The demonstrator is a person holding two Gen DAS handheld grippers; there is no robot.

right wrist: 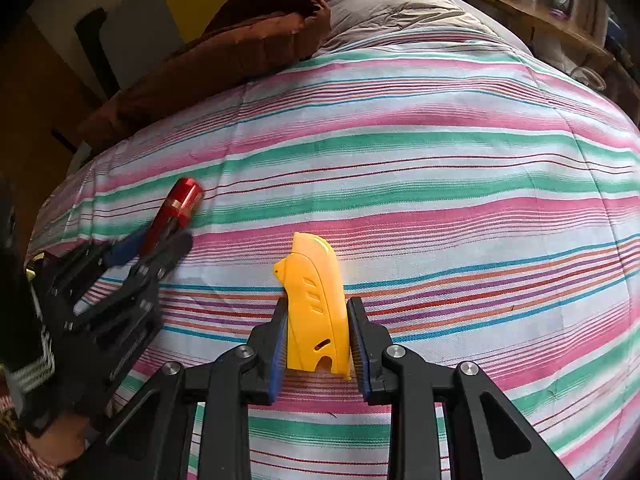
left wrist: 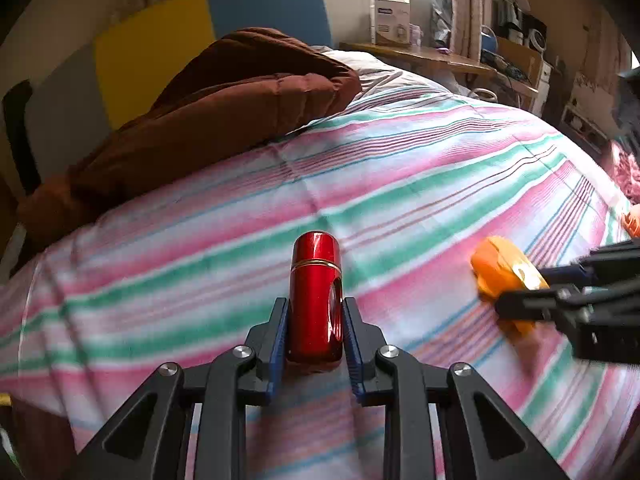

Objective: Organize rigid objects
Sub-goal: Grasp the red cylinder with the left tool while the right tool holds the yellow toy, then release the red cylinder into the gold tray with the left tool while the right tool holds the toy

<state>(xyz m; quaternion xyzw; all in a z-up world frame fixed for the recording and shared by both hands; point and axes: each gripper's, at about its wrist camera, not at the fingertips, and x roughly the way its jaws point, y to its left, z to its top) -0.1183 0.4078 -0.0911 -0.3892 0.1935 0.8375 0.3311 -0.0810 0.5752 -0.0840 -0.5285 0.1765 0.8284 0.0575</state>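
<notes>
The white box on the far shelf bears print; too small to read.

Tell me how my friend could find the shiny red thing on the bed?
Look at the big striped bedspread with pink, green and white bands. Near its front edge, the left gripper is shut on a small red metal cylinder. Its glossy red with a thin gold ring sets it apart from the flat yellow plastic piece in the right gripper.

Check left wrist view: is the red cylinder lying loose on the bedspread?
No, the left gripper is shut on the red cylinder.
</notes>
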